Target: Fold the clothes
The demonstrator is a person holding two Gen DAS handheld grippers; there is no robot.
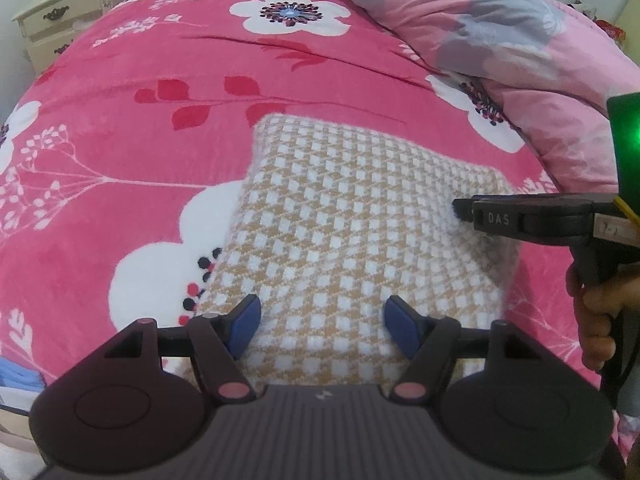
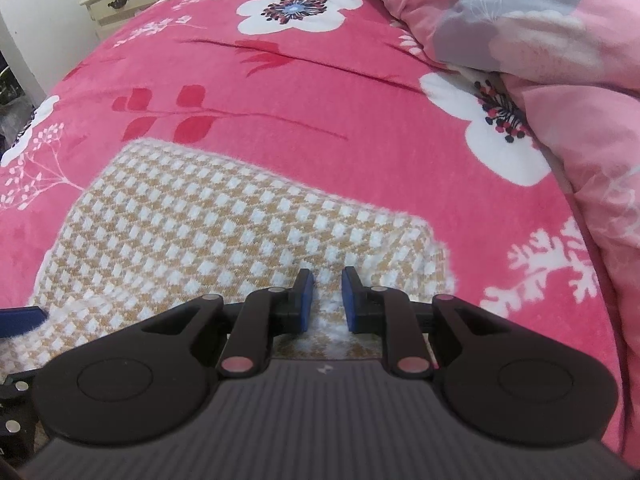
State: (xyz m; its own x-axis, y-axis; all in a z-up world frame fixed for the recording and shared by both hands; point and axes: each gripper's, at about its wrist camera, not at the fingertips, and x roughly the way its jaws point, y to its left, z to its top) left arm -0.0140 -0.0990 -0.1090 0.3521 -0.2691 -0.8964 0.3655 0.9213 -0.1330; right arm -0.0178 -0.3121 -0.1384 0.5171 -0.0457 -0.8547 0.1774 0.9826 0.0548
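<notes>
A tan-and-white checked knit garment (image 1: 340, 216) lies folded into a thick rectangle on the pink floral bedspread (image 1: 160, 80). My left gripper (image 1: 320, 320) is open over its near edge, blue pads wide apart and empty. My right gripper (image 2: 326, 300) is partly open over the garment's (image 2: 192, 216) near right corner, a narrow gap between its pads with the knit showing below; it holds nothing. The right gripper also shows from the side in the left wrist view (image 1: 460, 210), its tip at the garment's right edge.
A bunched pink-and-grey duvet (image 1: 500, 32) lies along the right side of the bed. A cream drawer chest (image 1: 60, 16) stands beyond the bed's far left corner. The bedspread (image 2: 280, 100) stretches beyond the garment.
</notes>
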